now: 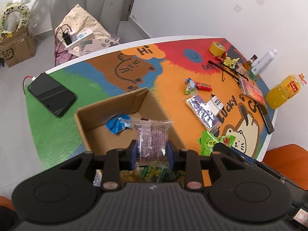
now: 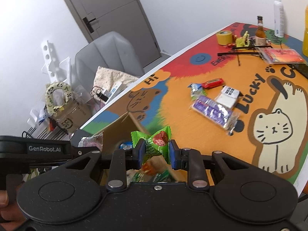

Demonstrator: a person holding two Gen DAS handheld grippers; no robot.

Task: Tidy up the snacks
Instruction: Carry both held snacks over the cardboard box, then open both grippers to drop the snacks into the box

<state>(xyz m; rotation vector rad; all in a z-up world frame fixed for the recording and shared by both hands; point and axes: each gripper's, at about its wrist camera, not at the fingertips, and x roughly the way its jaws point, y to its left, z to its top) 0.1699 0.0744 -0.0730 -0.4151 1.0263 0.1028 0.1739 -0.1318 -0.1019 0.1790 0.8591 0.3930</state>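
Both grippers pinching a snack packet each, right over the cardboard box

The left gripper (image 1: 152,152) has its blue pads clamped on the sides of a clear pink-printed packet (image 1: 152,136), which stands upright between them, long axis pointing away from the camera, crimped top edge above the fingertips. The right gripper (image 2: 156,152) is squeezing a green candy wrapper (image 2: 156,141) with a red picture on it, tilted, twisted ends sticking up past the pads. Below sits the open cardboard box (image 1: 115,104) with a blue wrapper (image 1: 118,124) inside. More snacks lie scattered on the colourful cat table (image 2: 192,134), including a purple foil pack (image 2: 212,112).
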